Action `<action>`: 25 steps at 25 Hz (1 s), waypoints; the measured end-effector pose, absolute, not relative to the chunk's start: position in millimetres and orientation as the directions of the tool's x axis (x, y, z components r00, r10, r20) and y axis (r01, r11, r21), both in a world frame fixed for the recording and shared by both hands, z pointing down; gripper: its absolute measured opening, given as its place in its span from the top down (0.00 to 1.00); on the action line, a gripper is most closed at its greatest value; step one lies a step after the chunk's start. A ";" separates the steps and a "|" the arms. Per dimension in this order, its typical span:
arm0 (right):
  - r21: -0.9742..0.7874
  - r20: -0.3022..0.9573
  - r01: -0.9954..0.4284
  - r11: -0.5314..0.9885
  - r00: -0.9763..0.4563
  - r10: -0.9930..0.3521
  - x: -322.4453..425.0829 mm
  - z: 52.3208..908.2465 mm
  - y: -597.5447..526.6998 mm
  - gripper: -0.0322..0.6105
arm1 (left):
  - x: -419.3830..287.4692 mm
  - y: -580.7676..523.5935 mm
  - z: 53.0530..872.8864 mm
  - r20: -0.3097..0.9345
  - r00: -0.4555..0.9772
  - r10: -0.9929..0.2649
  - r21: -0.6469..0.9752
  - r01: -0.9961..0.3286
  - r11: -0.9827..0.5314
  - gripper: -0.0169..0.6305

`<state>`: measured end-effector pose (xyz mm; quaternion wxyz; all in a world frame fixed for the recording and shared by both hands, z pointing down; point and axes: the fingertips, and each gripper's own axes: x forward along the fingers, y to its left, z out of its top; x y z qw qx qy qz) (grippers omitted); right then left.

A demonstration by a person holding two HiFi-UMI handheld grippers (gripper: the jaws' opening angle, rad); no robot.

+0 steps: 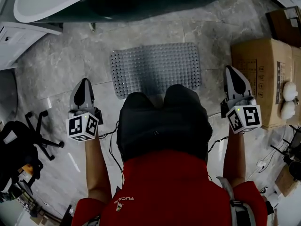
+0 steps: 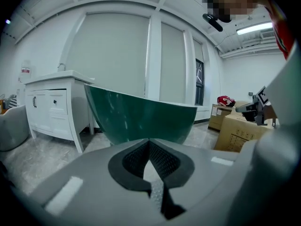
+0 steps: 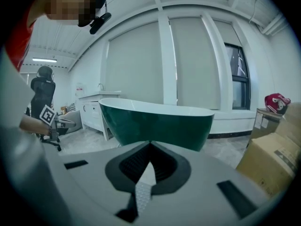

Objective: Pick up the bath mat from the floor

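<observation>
Left claw [image 1: 83, 82]: low at the person's left side, jaws pressed together, nothing between them, aimed at the bathtub [image 2: 141, 119].
Right claw [image 1: 231, 70]: low at the right side, jaws pressed together, empty.
Bath mat [image 1: 155, 67]: grey, studded, flat on the floor [image 1: 61, 69]. Lies ahead of both claws and between them, touched by neither. Near edge hidden behind the person's dark knees [image 1: 160, 108].
Cardboard box [image 1: 263, 74]: on the floor, just right of the right claw.
Cabinet [image 1: 19, 41]: white, ahead-left of the left claw.
Bathtub: green shell, white rim, beyond the mat, farthest from both claws.
</observation>
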<state>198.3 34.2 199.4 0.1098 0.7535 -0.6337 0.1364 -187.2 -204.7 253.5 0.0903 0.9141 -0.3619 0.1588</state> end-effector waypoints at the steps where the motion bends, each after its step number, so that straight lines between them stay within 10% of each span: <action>1: -0.007 0.344 -0.984 -0.178 0.165 -0.924 201.3 206.6 35.1 0.95 | -186.7 -205.7 261.1 0.359 0.685 -0.634 0.047 -0.692 -0.720 0.97; 25: 0.058 0.358 -0.979 -0.198 0.205 -0.911 226.6 362.7 29.4 0.95 | -198.1 -218.6 440.2 0.427 0.650 -0.629 0.027 -0.704 -0.710 0.97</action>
